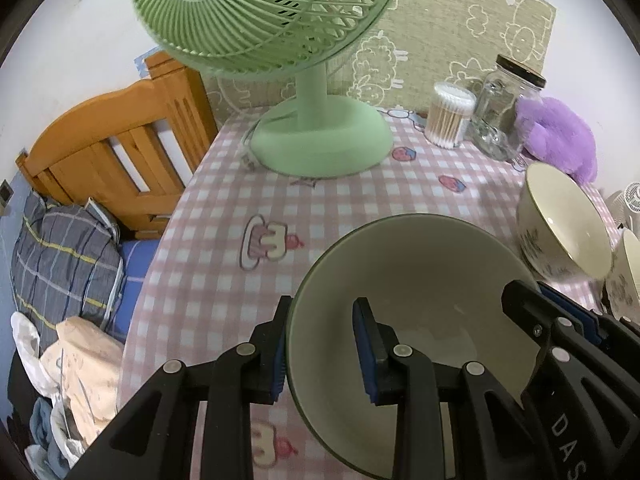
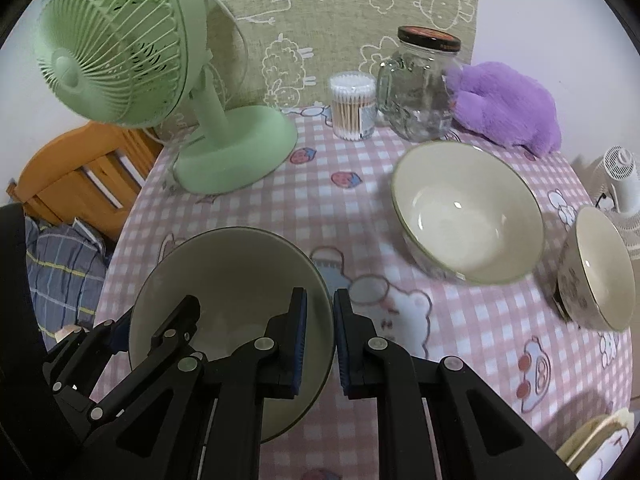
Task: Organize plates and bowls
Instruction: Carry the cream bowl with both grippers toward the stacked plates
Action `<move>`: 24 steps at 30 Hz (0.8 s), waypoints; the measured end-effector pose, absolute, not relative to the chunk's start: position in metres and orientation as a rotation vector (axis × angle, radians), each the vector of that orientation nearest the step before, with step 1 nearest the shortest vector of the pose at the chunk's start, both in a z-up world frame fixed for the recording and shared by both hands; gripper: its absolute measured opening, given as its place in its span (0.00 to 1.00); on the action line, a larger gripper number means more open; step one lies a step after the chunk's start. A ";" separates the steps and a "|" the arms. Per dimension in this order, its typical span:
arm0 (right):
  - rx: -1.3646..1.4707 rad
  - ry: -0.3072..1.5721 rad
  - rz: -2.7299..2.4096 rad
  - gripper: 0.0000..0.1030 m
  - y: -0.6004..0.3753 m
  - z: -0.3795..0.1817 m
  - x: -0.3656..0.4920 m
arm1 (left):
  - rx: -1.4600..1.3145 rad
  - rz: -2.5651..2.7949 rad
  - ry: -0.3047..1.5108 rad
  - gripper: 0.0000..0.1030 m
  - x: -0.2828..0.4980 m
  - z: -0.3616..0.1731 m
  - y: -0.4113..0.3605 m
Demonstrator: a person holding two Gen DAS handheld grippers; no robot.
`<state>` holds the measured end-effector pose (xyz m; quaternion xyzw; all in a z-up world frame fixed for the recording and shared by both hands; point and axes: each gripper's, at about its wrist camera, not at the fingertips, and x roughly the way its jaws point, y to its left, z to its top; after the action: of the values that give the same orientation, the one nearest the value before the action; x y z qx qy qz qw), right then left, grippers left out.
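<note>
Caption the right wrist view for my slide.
Both grippers, right and left, clamp opposite rims of one green bowl above the checked tablecloth.

Bowls (image 2: pixel 468 212) were glossy glazed ceramic, fan (image 2: pixel 120 48) smooth matt plastic, tablecloth (image 1: pixel 224 216) soft fleecy cloth (checked), jar (image 2: pixel 420 92) clear glass, headboard (image 1: pixel 116 148) varnished wood.

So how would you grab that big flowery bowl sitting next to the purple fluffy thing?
By its rim: the flowery bowl stands upright and open on the tablecloth, so come down from above, one pad inside the wall and one outside. The near edge looks easiest, since the glass jar crowds the far side.
</note>
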<state>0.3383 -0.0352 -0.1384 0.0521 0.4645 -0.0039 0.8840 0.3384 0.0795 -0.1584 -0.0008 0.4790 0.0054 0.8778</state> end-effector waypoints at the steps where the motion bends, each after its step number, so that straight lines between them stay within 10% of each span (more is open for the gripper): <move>1: 0.106 0.968 -0.008 0.16 -0.035 -0.138 0.333 | -0.003 0.011 0.999 0.27 0.334 -0.158 0.079; 24: 0.114 1.036 -0.034 0.16 -0.057 -0.136 0.212 | 0.022 -0.043 1.072 0.27 0.221 -0.157 0.050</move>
<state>0.2124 -0.0570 -0.1365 0.0546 0.4950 -0.0163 0.8670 0.2209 0.0497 -0.1568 0.0106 0.5106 -0.0206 0.8595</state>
